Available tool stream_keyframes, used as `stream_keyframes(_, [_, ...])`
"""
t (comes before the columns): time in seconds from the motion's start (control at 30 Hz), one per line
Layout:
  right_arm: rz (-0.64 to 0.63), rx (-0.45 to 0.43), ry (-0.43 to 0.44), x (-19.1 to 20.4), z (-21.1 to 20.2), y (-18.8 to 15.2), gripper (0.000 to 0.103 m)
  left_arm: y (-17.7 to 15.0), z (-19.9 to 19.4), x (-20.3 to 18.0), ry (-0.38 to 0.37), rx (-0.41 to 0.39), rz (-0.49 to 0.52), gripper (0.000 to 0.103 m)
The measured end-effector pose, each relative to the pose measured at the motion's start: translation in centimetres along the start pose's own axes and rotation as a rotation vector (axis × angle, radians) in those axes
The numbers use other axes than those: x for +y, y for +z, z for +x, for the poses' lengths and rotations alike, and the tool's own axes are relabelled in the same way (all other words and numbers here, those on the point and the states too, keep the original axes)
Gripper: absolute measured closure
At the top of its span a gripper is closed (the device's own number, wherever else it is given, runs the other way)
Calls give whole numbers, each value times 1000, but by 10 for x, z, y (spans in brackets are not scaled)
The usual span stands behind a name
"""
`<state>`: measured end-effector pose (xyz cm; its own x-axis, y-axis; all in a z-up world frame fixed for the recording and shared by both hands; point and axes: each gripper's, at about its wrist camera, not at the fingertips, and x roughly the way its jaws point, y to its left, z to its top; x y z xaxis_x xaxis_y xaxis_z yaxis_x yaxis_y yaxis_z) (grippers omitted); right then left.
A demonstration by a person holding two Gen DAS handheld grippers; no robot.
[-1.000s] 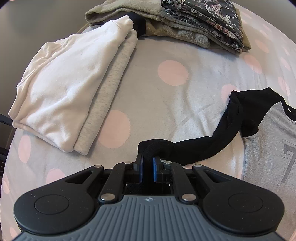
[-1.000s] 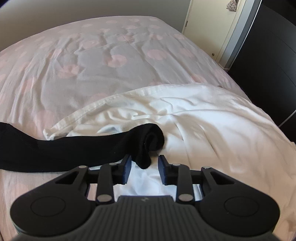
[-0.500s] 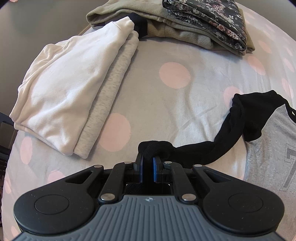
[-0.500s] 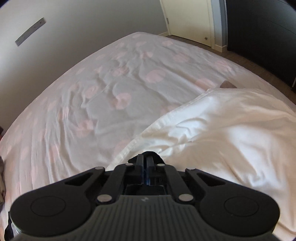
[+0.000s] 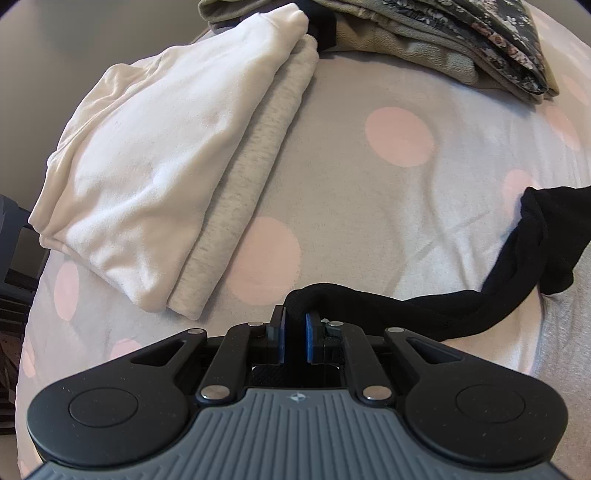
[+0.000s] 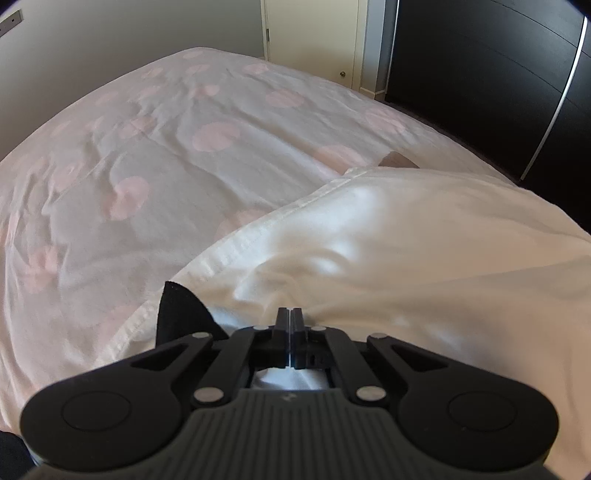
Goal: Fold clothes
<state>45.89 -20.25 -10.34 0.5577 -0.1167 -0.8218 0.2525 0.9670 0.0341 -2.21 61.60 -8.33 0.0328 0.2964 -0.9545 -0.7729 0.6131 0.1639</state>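
Observation:
My left gripper (image 5: 294, 317) is shut on the cuff of a black sleeve (image 5: 461, 310). The sleeve runs, twisted, to the right toward the shirt's black shoulder (image 5: 546, 229) and its grey body (image 5: 569, 306) at the frame edge. My right gripper (image 6: 290, 314) is shut, its fingers pressed together above a white sheet (image 6: 406, 240). A pointed flap of the other black sleeve (image 6: 181, 314) sticks up just left of the fingers. The pinch itself is hidden beneath them.
A folded cream top (image 5: 159, 147) lies on a folded grey garment (image 5: 258, 155) at the left of the dotted bedspread (image 5: 369, 192). An olive garment (image 5: 388, 33) and a floral one (image 5: 498, 33) lie folded at the far edge. A dark wardrobe (image 6: 480, 74) stands right of the bed.
My right gripper has shut on the black sleeve end and lifted, swinging its view up across the bed. My left gripper has kept its hold and drawn the sleeve slightly left.

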Motion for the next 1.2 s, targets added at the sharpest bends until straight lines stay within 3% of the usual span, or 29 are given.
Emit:
stream_keyframes(0.2, [-46,-112,83,4,-41,-16,95,-1,-5,0,-22,-15,4,95])
stream_keyframes(0.3, [-95,-161,142,19,-74,-41,88,-4,-14,3,-56,-32,2,95])
stream_keyframes(0.4, [-148,-182,220,39,-104,-72,87,-6,-26,11,-116,-49,-13,95])
stream_keyframes(0.53, [-160,-140,351,63,-133,-120,86,-9,-41,45,-154,-90,-93,95])
stream_keyframes(0.67, [-174,-44,448,97,-144,-171,79,-10,-45,80,-161,-111,-173,95])
stream_keyframes(0.87, [-63,63,597,138,-143,-232,78,-5,-48,112,-200,-143,-224,95])
stream_keyframes(0.97, [-95,41,630,153,-141,-259,75,5,-56,122,-192,-173,-211,95])
stream_keyframes(1.03, [-129,83,617,160,-131,-272,73,13,-61,130,-180,-192,-203,95])
stream_keyframes(1.07, [-143,118,611,164,-124,-277,73,17,-58,131,-173,-184,-187,95])
stream_keyframes(1.2, [-198,115,595,173,-118,-281,73,24,-40,128,-132,-167,-124,94])
